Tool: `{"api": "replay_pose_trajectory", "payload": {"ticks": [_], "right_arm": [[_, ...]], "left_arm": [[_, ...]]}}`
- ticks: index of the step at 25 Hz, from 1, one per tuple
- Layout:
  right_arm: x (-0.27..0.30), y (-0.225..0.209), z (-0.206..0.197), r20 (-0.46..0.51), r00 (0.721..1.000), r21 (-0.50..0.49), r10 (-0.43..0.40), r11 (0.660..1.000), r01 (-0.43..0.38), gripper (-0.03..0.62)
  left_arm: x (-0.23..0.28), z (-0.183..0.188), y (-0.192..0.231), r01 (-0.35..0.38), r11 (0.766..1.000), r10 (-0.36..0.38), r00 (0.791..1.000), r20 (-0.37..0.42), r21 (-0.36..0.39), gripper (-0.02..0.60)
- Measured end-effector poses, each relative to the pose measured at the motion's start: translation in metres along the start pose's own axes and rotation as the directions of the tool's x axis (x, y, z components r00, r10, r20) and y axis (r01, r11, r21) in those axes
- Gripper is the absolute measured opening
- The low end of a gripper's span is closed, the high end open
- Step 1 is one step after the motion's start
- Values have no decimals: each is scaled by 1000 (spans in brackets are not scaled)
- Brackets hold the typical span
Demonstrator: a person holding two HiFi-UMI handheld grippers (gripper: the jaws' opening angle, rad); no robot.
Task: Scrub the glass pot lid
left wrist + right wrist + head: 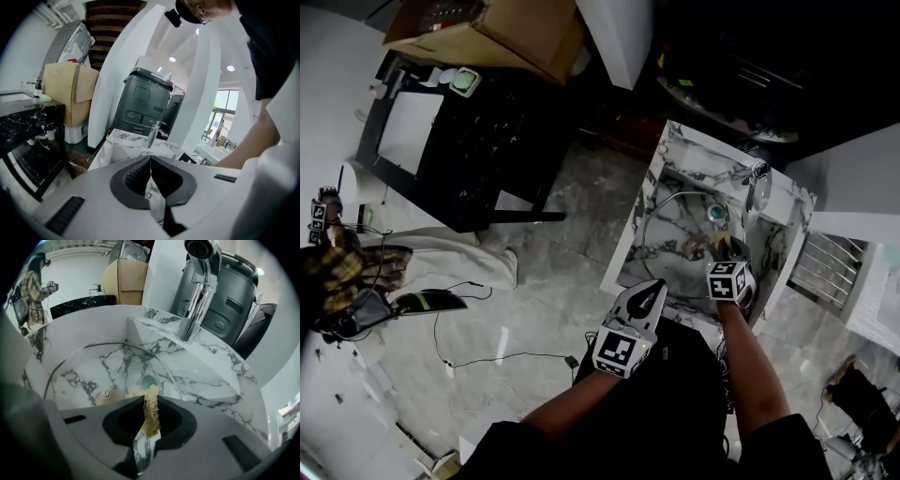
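Marble sink (220, 380) with chrome faucet (194, 296), glass pot lid (93, 369) lying inside. Right tool (150, 403) pinching tan fibrous scrubber (151, 420) close over the lid. Left tool (150, 161) pressed together, empty, by sink's near rim.

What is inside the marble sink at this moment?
A glass pot lid sits in the sink, the drain showing through it. The right gripper, shut on a tan fibre scrubber, covers the lid's near edge and whatever lies below.

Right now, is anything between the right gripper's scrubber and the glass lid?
Nothing visible. The right gripper, shut on the scrubber, points straight at the glass lid lying in the sink. The faucet stands beyond the lid, out of the path.
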State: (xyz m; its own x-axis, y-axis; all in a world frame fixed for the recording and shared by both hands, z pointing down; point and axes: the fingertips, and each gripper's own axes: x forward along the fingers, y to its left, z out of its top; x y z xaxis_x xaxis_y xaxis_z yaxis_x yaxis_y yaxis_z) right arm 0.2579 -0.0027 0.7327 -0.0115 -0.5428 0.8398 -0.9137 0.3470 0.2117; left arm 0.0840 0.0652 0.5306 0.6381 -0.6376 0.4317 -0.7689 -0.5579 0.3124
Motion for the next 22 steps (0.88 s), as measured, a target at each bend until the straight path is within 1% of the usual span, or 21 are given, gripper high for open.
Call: {"api": "replay_pose_trajectory", "payload": {"ticks": [7, 13, 17, 22], "right_arm": [[-7, 12, -11, -42, 998, -52, 38, 998, -40, 63], [-13, 26, -22, -94, 990, -65, 106, 992, -112, 63], [-19, 33, -27, -115, 986, -65, 118, 990, -126, 63], [-24, 47, -27, -128, 982, -92, 136, 985, -148, 63]], "left_arm": [[-1, 4, 0, 6, 1000, -6, 1000, 3, 0, 16], [-5, 10, 5, 9, 1000, -9, 1000, 15, -10, 17], [-12, 17, 6, 18, 1000, -17, 1000, 24, -20, 17], [-19, 21, 12, 13, 1000, -12, 999, 41, -21, 15]]}}
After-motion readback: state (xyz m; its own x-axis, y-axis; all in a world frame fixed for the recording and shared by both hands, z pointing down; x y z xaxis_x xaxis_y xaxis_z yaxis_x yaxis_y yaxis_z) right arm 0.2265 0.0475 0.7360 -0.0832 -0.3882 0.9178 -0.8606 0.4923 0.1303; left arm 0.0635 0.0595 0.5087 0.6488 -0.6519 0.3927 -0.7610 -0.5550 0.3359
